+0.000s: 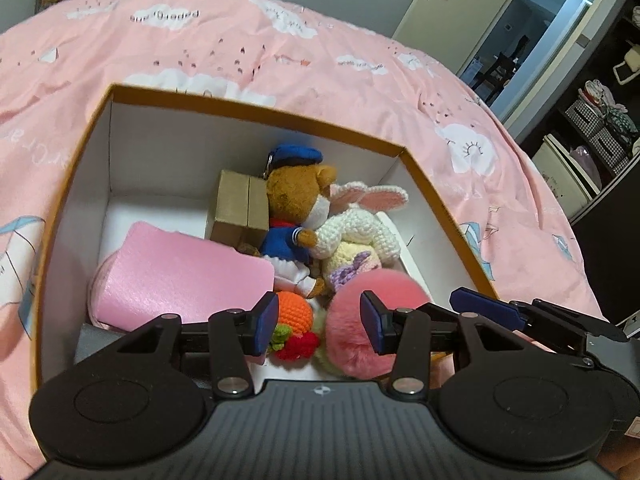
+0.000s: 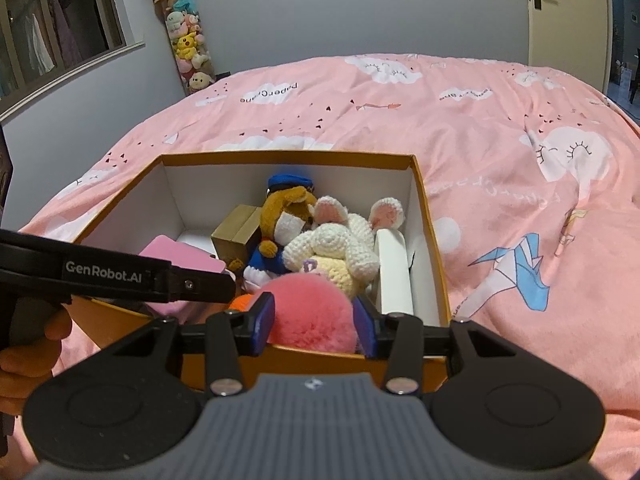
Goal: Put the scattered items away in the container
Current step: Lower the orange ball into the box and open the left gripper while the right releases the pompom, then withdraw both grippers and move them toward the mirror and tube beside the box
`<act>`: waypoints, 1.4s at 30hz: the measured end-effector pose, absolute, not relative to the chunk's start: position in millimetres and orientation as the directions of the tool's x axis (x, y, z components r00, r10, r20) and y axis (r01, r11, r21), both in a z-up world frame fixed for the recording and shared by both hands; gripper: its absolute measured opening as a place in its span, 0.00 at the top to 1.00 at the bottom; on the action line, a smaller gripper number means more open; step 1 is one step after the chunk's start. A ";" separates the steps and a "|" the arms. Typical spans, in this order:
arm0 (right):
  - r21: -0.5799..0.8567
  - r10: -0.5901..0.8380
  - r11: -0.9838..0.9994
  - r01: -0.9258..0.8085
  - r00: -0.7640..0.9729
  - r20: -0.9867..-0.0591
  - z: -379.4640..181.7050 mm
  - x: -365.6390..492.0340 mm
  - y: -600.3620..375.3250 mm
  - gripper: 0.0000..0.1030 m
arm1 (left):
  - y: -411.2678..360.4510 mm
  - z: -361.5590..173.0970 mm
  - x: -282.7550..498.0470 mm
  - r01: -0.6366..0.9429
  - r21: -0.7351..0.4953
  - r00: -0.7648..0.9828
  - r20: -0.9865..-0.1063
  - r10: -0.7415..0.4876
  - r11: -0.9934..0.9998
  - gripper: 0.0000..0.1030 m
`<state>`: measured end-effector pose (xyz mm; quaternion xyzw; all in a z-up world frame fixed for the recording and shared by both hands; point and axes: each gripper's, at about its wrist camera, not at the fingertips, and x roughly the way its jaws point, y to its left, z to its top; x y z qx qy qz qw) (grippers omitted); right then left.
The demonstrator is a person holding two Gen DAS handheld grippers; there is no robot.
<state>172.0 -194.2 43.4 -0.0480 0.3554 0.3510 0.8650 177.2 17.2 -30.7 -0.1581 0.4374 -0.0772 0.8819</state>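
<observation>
Container: open cardboard box (image 1: 160, 140), orange outside and white inside, at the centre of both views on the pink bedcover (image 2: 480, 140).
Task item in hand: we log one fluffy pink pompom (image 2: 312, 320), low in the centre of the right wrist view, above the box's near rim.
Right gripper (image 2: 314, 304): clamped on the pink pompom, a blue pad pressed into each side of the fluff.
Left gripper (image 1: 319, 304): fingers apart with nothing between the pads. In the right wrist view it reaches in from the left edge over the box's near left corner.
Hand (image 2: 24, 360): at the lower left edge of the right wrist view, wrapped around the left gripper's handle.
Contents, left: we see a pink felt roll (image 1: 180, 276) lying against the left wall.
Contents, centre: small brown carton (image 1: 236, 204), with a bear plush (image 1: 296, 200) in a blue cap and blue jacket leaning on it.
Contents, right: white crochet rabbit (image 1: 360, 232) touching the bear plush, and a flat white carton (image 2: 394, 268) along the right wall.
Contents, near edge: we count an orange crochet piece (image 1: 294, 312) and a red crochet piece (image 1: 298, 346) just below it in the frame.
Background: column of stacked plush toys (image 2: 186, 40) in the upper left of the right wrist view.
</observation>
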 end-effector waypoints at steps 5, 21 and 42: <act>0.166 0.601 0.737 -0.655 0.524 -0.603 50.8 160.9 -199.6 0.54 | 12.6 -15.4 162.3 0.038 -0.311 0.653 -0.711 -0.259 0.950 0.50; 0.067 0.701 0.627 -0.776 0.524 -0.484 66.9 98.3 -213.4 0.53 | 5.0 19.7 91.9 0.134 -0.095 0.739 -0.654 -0.163 0.986 0.50; -0.276 0.581 0.393 -0.877 0.470 -0.664 -7.9 57.9 -162.2 0.45 | 22.1 -88.0 71.1 0.028 -0.029 0.321 -0.946 -0.037 0.999 0.50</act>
